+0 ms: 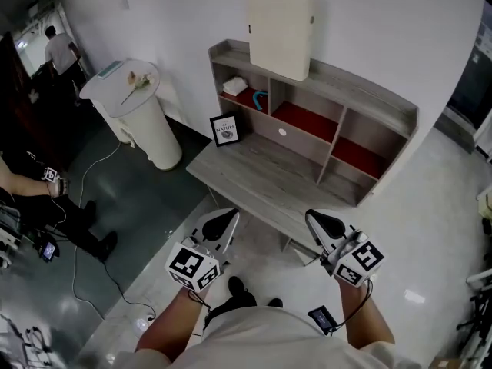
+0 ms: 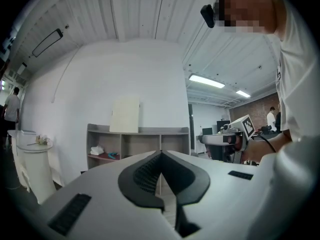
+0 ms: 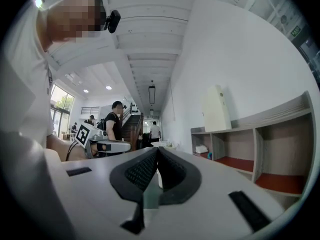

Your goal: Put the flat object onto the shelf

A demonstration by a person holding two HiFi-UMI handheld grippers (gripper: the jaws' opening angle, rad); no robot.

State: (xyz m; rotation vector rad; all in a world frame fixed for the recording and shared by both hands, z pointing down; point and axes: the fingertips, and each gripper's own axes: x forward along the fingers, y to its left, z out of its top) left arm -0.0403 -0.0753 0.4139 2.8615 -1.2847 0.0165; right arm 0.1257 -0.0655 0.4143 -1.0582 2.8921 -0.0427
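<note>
1. The flat panel [image 1: 280,35], cream and squarish, stands upright on the top board of the shelf unit [image 1: 384,102]. Its back is against the white wall [image 1: 369,21], and it sits above the unit's left and middle compartments.
2. We see the same panel from the left gripper view [image 2: 125,114] and the right gripper view [image 3: 216,109]. In both it is on top of the unit, and neither tool touches it.
3. The shelf unit is grey wood with red floors in its open compartments. It rises from the back of a grey desk top [image 1: 261,171].
4. In the left compartment lie a white bundle [image 1: 234,85] and, beside it, a teal item [image 1: 260,98].
5. A small framed picture [image 1: 225,130] stands at the desk top's left end, at the foot of the unit.
6. Our left gripper [image 1: 227,220] hovers in front of the desk's near edge, well apart from the panel. Its jaws are pressed together with nothing between them [image 2: 160,156].
7. Our right gripper [image 1: 321,223] is beside it at about the same height, pointing at the desk. Its jaws are also closed and empty [image 3: 157,151].
8. Left of the desk stands a white round pedestal [image 1: 146,129] with a flower [image 1: 137,83] lying on top.
9. A person [image 1: 58,48] stands far back at the upper left.
</note>
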